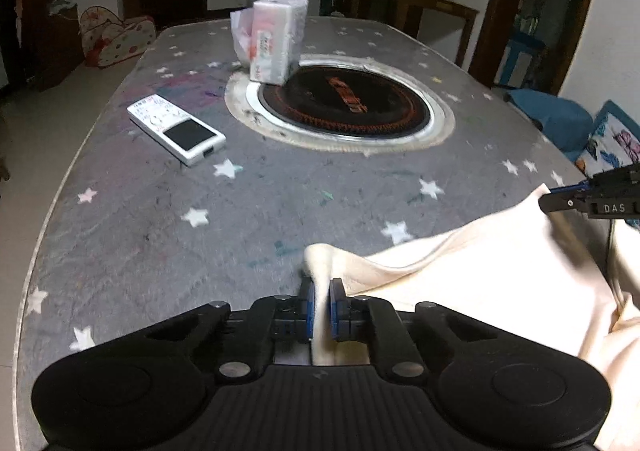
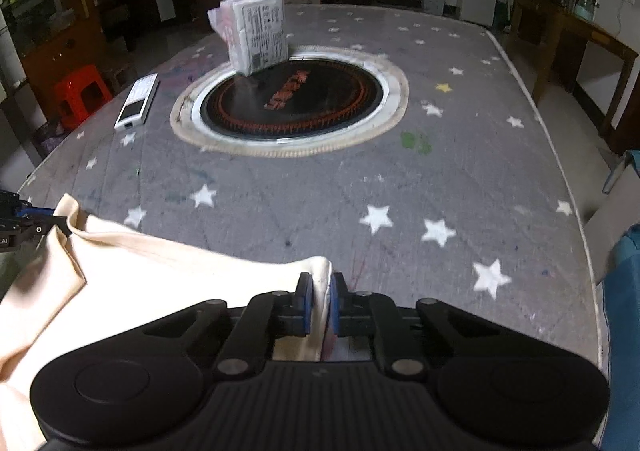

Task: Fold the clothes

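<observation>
A cream garment (image 1: pixel 500 271) is held stretched between both grippers above the near edge of a grey star-patterned table (image 1: pixel 200 231). My left gripper (image 1: pixel 322 291) is shut on the garment's left corner, which bunches up between the blue pads. My right gripper (image 2: pixel 322 287) is shut on the garment's (image 2: pixel 140 279) right corner. The right gripper also shows at the right edge of the left wrist view (image 1: pixel 560 199), and the left gripper shows at the left edge of the right wrist view (image 2: pixel 52 225). The cloth sags between them and hangs toward me.
A round black cooktop (image 1: pixel 344 103) is set in the table's middle. A wrapped tissue pack (image 1: pixel 276 43) stands at its far rim. A white remote (image 1: pixel 176 129) lies to the left. A red stool (image 2: pixel 82 95) and blue cushions (image 1: pixel 560 119) flank the table.
</observation>
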A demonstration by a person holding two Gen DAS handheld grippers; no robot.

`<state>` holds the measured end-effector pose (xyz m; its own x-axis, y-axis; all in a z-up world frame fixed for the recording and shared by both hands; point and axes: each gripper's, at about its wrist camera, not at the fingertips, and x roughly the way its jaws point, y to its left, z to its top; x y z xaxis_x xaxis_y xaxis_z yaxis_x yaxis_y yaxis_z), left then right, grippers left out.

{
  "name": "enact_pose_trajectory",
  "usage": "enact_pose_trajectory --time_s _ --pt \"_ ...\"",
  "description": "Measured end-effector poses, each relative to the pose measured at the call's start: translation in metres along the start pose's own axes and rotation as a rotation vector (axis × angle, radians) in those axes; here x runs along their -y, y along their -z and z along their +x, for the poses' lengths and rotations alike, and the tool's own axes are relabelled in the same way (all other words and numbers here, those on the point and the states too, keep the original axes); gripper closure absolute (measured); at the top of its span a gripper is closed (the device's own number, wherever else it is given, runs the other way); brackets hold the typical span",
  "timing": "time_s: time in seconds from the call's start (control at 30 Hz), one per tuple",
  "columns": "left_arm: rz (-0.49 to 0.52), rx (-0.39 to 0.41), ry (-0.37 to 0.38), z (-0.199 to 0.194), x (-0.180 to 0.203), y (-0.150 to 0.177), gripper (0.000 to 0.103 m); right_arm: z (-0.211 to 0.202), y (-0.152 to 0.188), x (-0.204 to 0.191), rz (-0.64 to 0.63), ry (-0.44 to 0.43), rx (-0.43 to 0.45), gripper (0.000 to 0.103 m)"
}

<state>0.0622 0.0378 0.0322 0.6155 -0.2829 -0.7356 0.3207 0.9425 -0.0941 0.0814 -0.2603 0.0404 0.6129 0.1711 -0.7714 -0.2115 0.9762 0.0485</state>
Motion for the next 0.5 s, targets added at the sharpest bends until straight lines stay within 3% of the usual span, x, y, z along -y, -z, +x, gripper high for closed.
enact_pose_trajectory --time_s 0.27,0.37,0.43,0.5 --pt "-0.072 0.064 -0.115 0.019 -0.016 -0.035 0.097 0.013 -0.028 0.01 0.021 0.07 0.059 0.099" --pt "-0.133 0.034 -0.1 0.025 -0.026 -0.04 0.094 0.02 -0.034 0.014 0.021 0.099 0.063 0.099" --pt "-0.146 0.03 -0.099 0.021 -0.029 -0.038 0.086 0.016 -0.032 0.012 0.007 0.099 0.061 0.098" --pt "-0.138 0.043 -0.115 0.009 -0.027 -0.031 0.064 0.009 -0.027 0.011 -0.006 0.082 0.052 0.095"
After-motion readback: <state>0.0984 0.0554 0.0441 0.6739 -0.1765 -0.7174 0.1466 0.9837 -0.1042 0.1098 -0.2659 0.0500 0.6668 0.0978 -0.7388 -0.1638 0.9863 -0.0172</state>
